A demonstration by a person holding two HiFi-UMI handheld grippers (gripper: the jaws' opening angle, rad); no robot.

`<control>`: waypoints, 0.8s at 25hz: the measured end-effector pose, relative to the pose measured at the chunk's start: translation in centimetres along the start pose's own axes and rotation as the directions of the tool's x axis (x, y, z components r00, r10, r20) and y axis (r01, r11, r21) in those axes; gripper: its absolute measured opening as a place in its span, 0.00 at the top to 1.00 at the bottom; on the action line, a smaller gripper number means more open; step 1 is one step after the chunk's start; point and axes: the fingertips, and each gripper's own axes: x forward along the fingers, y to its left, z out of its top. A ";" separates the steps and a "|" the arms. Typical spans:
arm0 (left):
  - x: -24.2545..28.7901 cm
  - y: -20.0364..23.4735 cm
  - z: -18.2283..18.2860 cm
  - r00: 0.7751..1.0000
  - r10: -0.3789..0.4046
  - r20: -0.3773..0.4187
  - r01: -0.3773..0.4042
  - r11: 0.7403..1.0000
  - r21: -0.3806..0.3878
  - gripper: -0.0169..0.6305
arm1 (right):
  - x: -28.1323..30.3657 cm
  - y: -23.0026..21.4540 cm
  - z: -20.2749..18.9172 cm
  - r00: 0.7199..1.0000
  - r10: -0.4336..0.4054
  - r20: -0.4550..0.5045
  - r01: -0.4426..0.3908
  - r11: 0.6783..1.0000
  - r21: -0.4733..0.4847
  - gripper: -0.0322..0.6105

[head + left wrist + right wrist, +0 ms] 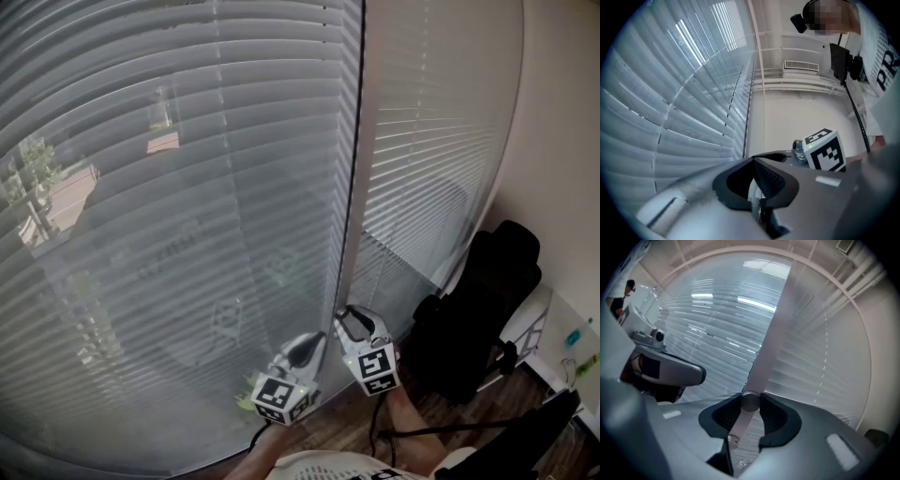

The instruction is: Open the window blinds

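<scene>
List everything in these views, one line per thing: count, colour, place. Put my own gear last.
window blinds: two panels, pale grey slats, filling the left and centre of the head view.
tilt wand: one, off-white, hanging between the two panels.
bag: one, black, low against the right wall.
floor: brown wood, below the blinds.
white unit: one, far right; the items on it are too small to name.
ceiling vent: one, white, overhead in the left gripper view.
shirt: one, white, bottom edge of the head view.
left gripper: one, grey, jaws together, just left of the wand.
right gripper: one, grey, jaws clamped on the wand's lower end.
</scene>
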 end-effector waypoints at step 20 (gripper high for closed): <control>-0.2 0.0 0.0 1.000 -0.005 0.003 0.005 1.000 -0.001 0.99 | 0.1 -0.8 -0.5 0.999 0.021 0.049 -0.041 0.885 0.464 0.74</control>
